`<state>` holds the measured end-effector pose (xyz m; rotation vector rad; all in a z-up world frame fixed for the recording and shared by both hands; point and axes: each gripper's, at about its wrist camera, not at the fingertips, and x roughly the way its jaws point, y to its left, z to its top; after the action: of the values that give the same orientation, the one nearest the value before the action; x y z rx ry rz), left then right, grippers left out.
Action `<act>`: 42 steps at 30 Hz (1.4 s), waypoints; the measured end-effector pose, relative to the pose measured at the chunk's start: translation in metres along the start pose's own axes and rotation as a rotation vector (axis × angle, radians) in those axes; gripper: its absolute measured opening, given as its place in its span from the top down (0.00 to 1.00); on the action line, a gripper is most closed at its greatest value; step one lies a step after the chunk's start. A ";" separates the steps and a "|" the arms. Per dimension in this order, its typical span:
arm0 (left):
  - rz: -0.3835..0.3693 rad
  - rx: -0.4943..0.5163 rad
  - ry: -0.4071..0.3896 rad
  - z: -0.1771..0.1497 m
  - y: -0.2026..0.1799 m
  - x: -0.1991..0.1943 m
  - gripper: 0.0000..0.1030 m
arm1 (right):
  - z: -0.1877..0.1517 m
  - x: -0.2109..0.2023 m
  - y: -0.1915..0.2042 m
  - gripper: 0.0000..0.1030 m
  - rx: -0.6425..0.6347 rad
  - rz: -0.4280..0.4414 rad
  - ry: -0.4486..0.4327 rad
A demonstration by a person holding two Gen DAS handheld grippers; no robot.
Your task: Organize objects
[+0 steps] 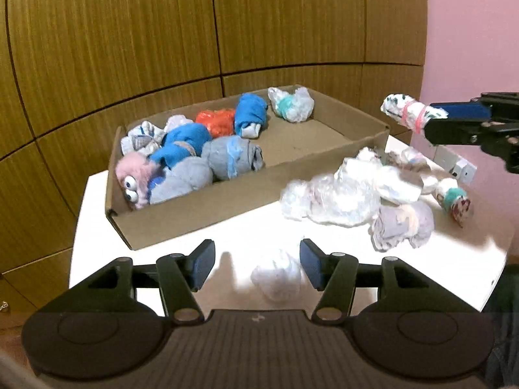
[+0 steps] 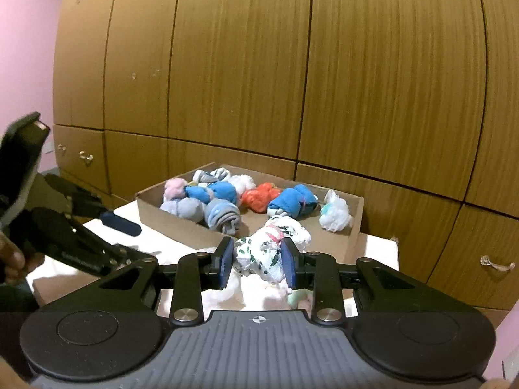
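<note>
A cardboard box (image 1: 201, 217) on a white table (image 1: 97, 227) holds several rolled sock bundles, blue (image 1: 251, 115), grey, orange and a pink fuzzy one with eyes (image 1: 138, 175). My right gripper (image 2: 258, 261) is shut on a white bundle with green marks and a pink band (image 2: 269, 249); it shows in the left wrist view (image 1: 408, 113) held in the air right of the box. My left gripper (image 1: 256, 264) is open, low over the table, with a white bundle (image 1: 275, 278) between its fingers.
Several white and pale bundles (image 1: 334, 197) lie loose on the table right of the box. The box's right half has bare floor (image 1: 305, 139). Wooden cabinet doors (image 2: 292, 81) stand behind. A pink wall (image 1: 470, 32) with a socket is at the right.
</note>
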<state>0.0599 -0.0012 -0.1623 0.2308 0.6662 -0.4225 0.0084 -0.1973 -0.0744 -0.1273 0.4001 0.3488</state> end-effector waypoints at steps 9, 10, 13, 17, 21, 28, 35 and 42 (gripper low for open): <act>-0.023 0.008 -0.001 -0.006 -0.006 0.008 0.51 | -0.009 -0.011 0.004 0.63 0.021 -0.014 0.014; -0.024 0.004 -0.001 -0.007 -0.005 0.008 0.51 | -0.011 -0.012 0.005 0.63 0.025 -0.015 0.017; -0.021 -0.004 0.000 -0.011 -0.005 0.009 0.51 | -0.017 -0.013 0.005 0.63 0.037 -0.015 0.029; -0.017 -0.006 -0.001 -0.014 -0.005 0.010 0.52 | -0.030 -0.013 0.007 0.63 0.054 -0.014 0.053; -0.032 -0.020 -0.005 -0.015 -0.005 0.010 0.58 | -0.043 -0.015 0.010 0.63 0.072 -0.013 0.077; -0.036 -0.036 -0.017 -0.017 -0.006 0.009 0.78 | -0.054 -0.018 0.013 0.63 0.083 -0.012 0.093; -0.032 -0.056 -0.052 -0.004 -0.006 -0.009 0.79 | -0.046 -0.025 0.010 0.63 0.065 -0.016 0.071; -0.033 -0.050 -0.109 0.054 -0.008 -0.016 0.79 | -0.007 -0.025 -0.009 0.63 -0.015 -0.018 0.013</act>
<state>0.0744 -0.0216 -0.1112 0.1484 0.5740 -0.4462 -0.0126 -0.2147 -0.0701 -0.1474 0.4086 0.3338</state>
